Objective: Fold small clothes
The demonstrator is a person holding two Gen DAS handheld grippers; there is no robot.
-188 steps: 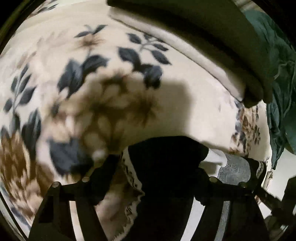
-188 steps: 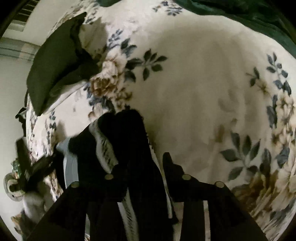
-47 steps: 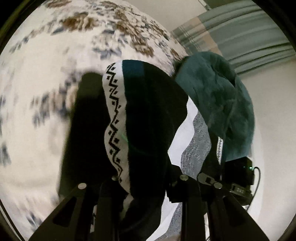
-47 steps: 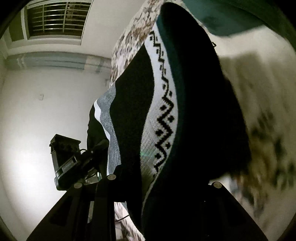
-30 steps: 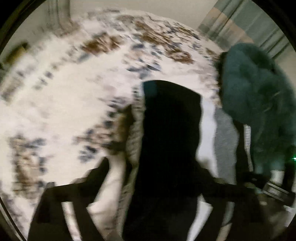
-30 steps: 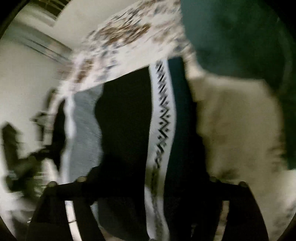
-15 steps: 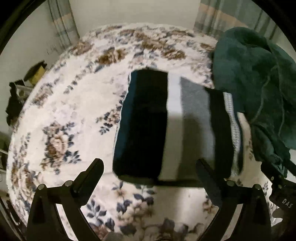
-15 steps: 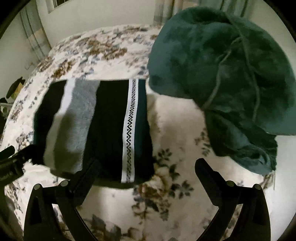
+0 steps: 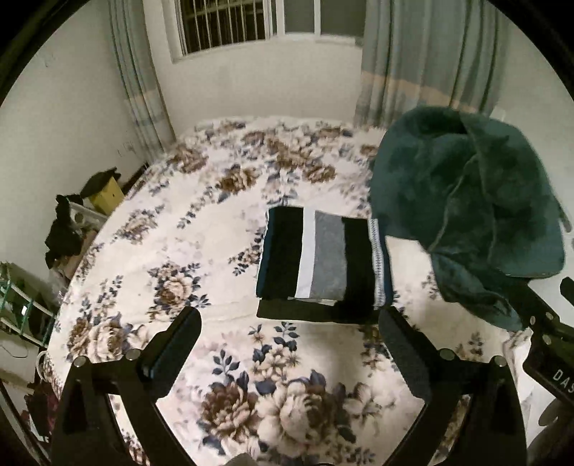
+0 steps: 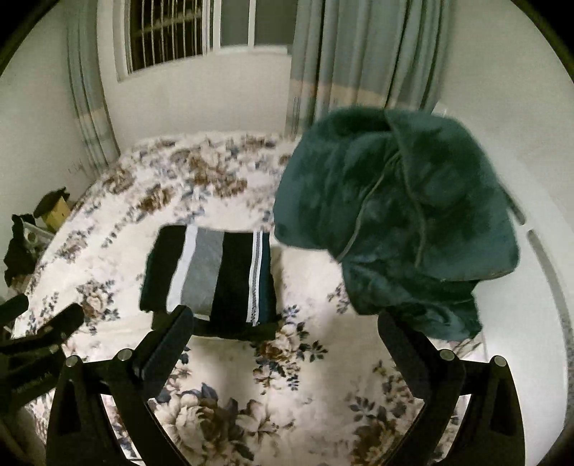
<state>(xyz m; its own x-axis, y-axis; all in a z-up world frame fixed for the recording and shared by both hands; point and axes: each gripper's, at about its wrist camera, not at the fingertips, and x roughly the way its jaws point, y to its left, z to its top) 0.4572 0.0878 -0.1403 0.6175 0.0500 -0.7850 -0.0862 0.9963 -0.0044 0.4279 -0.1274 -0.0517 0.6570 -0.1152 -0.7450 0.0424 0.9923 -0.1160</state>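
A folded garment (image 9: 323, 261) with black, white, grey and teal stripes and a zigzag band lies flat on the floral bed cover (image 9: 186, 258). It also shows in the right wrist view (image 10: 211, 276). My left gripper (image 9: 287, 344) is open and empty, held above the bed and back from the garment. My right gripper (image 10: 283, 340) is open and empty too, at a similar distance. The left gripper's body shows at the left edge of the right wrist view (image 10: 32, 344).
A heap of dark green fleece (image 9: 466, 211) lies right of the garment, also in the right wrist view (image 10: 394, 222). A window (image 9: 251, 21) and curtains (image 9: 430, 61) stand behind the bed. Clutter and a yellow box (image 9: 104, 190) sit at the bed's left side.
Both grippers have let go of the garment, opened, and pulled back and up. The garment now lies folded flat on the bed.
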